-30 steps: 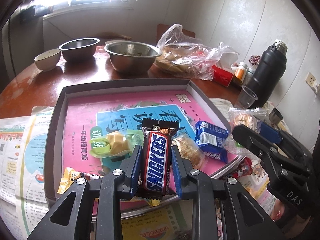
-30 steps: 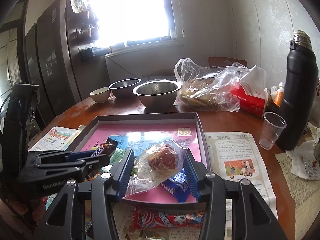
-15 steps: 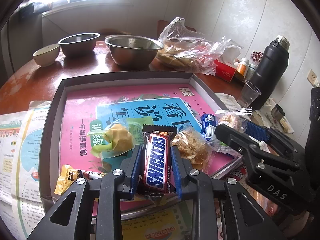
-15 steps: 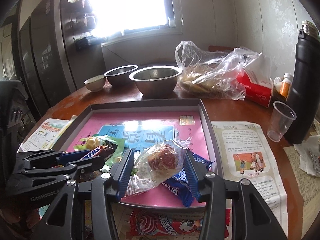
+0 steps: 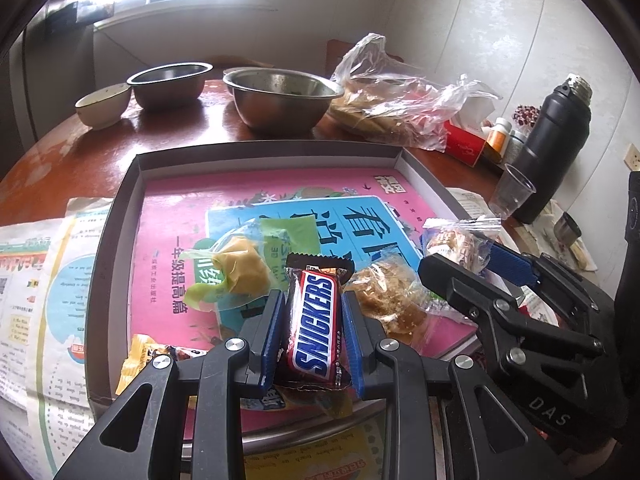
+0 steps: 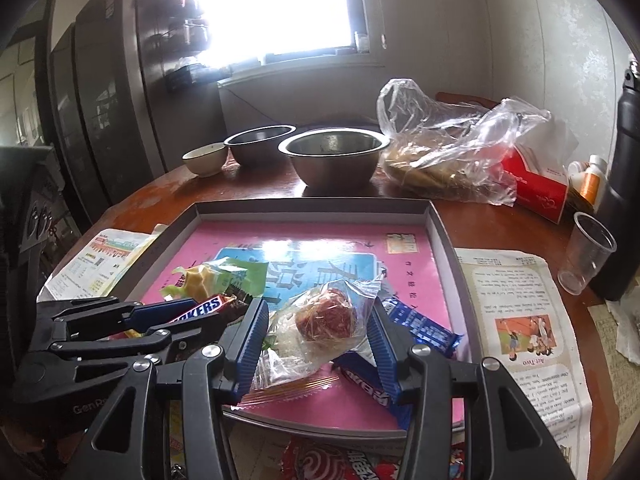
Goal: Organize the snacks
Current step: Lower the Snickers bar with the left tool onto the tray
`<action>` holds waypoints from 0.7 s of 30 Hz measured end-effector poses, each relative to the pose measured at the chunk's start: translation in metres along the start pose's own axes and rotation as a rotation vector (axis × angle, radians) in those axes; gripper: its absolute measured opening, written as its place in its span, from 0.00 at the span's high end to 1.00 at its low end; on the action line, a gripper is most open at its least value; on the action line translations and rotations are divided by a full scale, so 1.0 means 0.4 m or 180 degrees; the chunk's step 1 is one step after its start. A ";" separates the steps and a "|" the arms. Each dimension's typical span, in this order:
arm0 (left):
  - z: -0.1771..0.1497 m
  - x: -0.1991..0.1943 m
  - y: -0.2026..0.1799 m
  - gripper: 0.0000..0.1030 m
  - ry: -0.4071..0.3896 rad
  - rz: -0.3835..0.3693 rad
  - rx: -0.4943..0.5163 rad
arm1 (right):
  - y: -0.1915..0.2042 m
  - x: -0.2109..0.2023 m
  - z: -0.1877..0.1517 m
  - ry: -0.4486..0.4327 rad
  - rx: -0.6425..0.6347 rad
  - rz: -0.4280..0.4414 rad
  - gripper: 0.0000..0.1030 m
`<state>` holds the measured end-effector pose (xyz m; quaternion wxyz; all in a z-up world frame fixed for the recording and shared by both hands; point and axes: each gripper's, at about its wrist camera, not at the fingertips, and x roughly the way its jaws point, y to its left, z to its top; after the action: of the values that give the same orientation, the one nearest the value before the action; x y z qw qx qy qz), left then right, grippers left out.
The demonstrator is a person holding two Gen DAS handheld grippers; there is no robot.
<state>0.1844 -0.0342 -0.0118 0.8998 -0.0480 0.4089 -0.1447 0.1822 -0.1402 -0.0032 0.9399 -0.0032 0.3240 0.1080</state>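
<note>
Over the grey tray, left hand-held gripper clamped on Snickers bar, right hand-held gripper gripping bagged pastry, both near the tray's front edge.

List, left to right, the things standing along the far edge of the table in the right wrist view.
Small ceramic bowl → darker steel bowl → larger steel bowl → clear plastic bag of bread → red tissue box → orange pill bottle.

Glossy plastic Snickers wrapper, brushed metal bowl, polished wooden table, matt grey tray
</note>
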 end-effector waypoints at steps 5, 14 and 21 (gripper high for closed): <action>0.000 -0.001 0.004 0.71 0.0006 0.0002 -0.0011 | 0.003 -0.001 -0.008 -0.0001 -0.0038 0.0046 0.51; 0.000 0.000 0.004 0.71 0.0012 0.0006 -0.0030 | -0.027 -0.001 -0.012 -0.0010 0.0107 -0.0071 0.51; -0.001 -0.003 0.007 0.71 0.0015 -0.0001 -0.0072 | -0.038 0.003 -0.014 0.0031 0.0227 -0.0100 0.49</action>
<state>0.1839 -0.0310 -0.0118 0.8981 -0.0579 0.4127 -0.1403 0.1830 -0.1550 -0.0093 0.9394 0.0248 0.3322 0.0816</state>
